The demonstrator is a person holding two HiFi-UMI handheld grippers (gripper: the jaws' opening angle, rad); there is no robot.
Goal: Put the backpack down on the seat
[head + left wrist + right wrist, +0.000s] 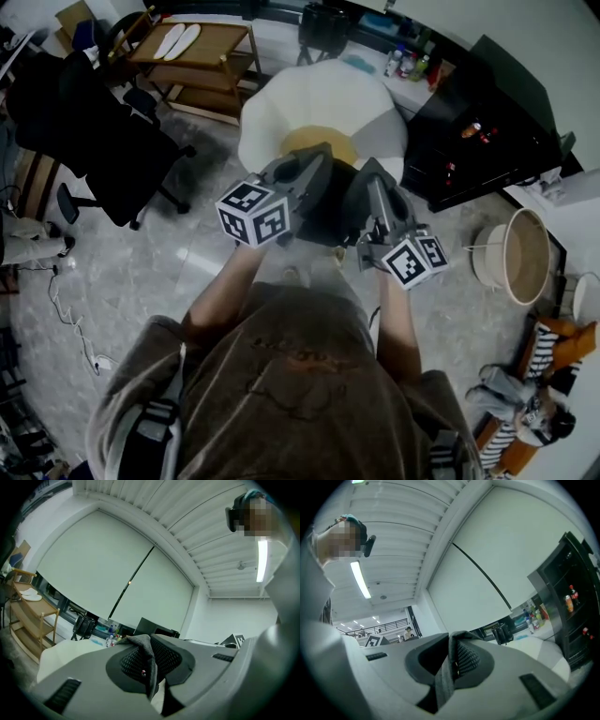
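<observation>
Presently, seen from the head camera's height:

- One white, petal-shaped seat point(319, 98) at 12 o'clock, with one yellow cushion point(317, 141) in its middle.
- One black office chair point(89, 127) at 10 o'clock.
- One black cabinet point(487, 122) at 2 o'clock. The right gripper view shows two red-capped bottles point(571, 603) on its shelves.
- One wooden shelf cart point(202, 61) at 11 o'clock, with two pale flat soles point(176, 39) lying side by side on top.
- One round pale basket point(523, 258) on the floor at 3 o'clock.
- One dark backpack point(330, 214) at picture centre. It hangs between the two grippers, at the seat's 6 o'clock edge. I cannot tell whether its underside touches the seat.
- Left gripper point(314, 157): one cube of black-and-white square markers point(253, 214). Its own view shows the jaws nearly together, pinching a grey strap point(146, 654).
- Right gripper point(375, 178): one marker cube point(414, 258). Its jaws are likewise nearly together, clamped on a second grey strap point(447, 667).
- A cluster of small bottles point(409, 64) on the counter at 1 o'clock. They are too small to count, and their labels are too small to read.
</observation>
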